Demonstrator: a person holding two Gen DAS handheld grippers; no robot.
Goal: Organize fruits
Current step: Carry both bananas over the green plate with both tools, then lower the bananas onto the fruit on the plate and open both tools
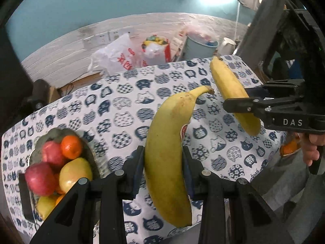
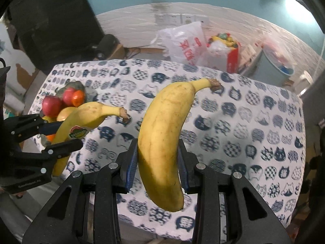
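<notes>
Left wrist view: left gripper (image 1: 163, 158) clamped on a stickered banana (image 1: 168, 154), held in the air above the cat-print tablecloth (image 1: 113, 105). Fruit bowl (image 1: 85, 152) sits at the cloth's left edge, holding red apples (image 1: 39, 179), an orange (image 1: 71, 146) and a yellow-green fruit (image 1: 75, 172). Right gripper (image 1: 239, 99), well right of the bowl, grips a plain banana (image 1: 229, 85), also off the cloth. A hand (image 1: 310, 148) shows at its handle. Plastic bags (image 1: 119, 55) lie beyond the cloth's far edge.

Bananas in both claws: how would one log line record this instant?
left gripper: shut on stickered yellow banana | right gripper: shut on plain yellow banana | grey fruit bowl: apples, oranges inside
</notes>
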